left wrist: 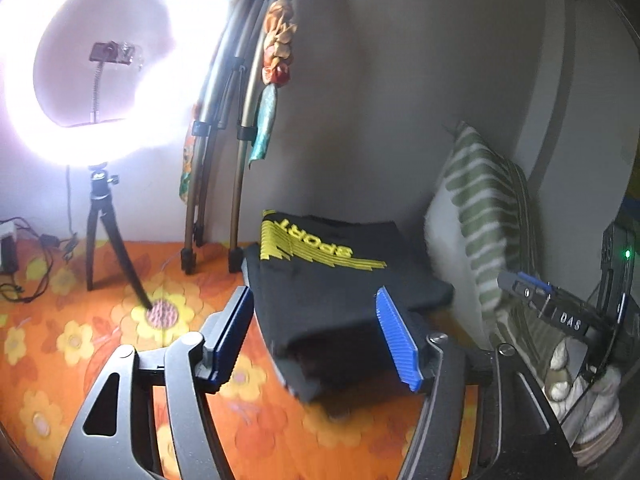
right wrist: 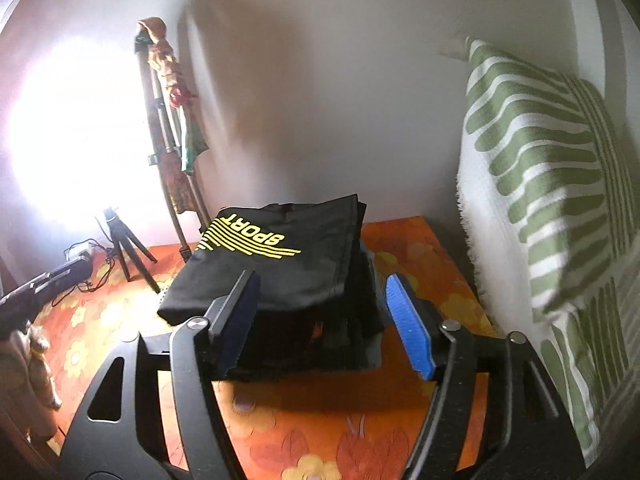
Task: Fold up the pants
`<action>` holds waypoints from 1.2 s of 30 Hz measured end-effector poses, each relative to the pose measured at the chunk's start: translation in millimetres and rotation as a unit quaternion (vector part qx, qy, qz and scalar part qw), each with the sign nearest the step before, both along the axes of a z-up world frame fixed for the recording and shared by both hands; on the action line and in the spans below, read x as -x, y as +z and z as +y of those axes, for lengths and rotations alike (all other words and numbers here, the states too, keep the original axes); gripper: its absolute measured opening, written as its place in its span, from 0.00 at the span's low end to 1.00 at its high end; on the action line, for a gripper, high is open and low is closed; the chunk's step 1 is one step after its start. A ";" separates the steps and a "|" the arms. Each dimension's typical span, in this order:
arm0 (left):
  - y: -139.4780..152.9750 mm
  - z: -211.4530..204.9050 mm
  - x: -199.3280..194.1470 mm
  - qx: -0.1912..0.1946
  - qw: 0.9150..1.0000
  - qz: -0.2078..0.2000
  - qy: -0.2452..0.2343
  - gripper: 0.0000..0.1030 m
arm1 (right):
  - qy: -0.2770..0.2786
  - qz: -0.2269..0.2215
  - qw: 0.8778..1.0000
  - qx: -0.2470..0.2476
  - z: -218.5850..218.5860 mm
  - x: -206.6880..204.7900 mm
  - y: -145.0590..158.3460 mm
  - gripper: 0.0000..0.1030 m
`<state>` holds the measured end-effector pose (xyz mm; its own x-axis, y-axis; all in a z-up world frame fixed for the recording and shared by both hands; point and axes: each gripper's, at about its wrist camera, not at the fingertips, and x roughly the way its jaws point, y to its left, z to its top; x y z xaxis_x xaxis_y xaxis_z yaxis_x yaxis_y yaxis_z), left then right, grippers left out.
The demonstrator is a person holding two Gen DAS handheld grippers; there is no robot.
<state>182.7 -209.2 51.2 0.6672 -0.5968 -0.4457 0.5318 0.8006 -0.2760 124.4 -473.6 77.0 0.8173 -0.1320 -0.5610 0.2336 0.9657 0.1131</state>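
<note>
The black pants (left wrist: 332,292) with a yellow SPORT print lie folded in a thick stack on the orange flowered bedsheet (left wrist: 80,340). My left gripper (left wrist: 316,336) is open, its blue pads apart on either side of the stack's near edge, holding nothing. In the right wrist view the same folded pants (right wrist: 288,276) lie just ahead. My right gripper (right wrist: 324,320) is open, its jaws apart around the stack's near edge, with no cloth pinched. The right gripper's body (left wrist: 568,320) shows at the right of the left wrist view.
A bright ring light (left wrist: 112,60) on a small tripod (left wrist: 108,240) stands at the left with cables beside it. A folded tripod (left wrist: 224,140) with cloth tied on leans on the wall. A green striped pillow (right wrist: 552,184) stands on the right.
</note>
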 end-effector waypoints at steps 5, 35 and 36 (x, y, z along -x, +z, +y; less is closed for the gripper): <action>-7.4 15.1 41.2 0.002 1.000 0.000 -0.012 0.65 | -0.017 -0.010 1.000 0.007 21.9 35.5 10.0 0.78; -27.8 63.8 168.1 -0.072 0.997 -0.023 0.024 0.77 | 0.007 -0.022 0.998 0.058 135.9 135.4 -21.9 0.98; -27.8 64.0 168.1 -0.073 0.997 -0.023 0.028 0.77 | 0.007 -0.023 0.998 0.053 134.5 135.5 -22.1 0.98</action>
<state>14.6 -145.2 23.4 0.7194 -0.4897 -0.4926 0.4955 0.8588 -0.1303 -11.1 -339.1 54.9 0.8444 -0.1772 -0.5055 0.2172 0.9759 0.0208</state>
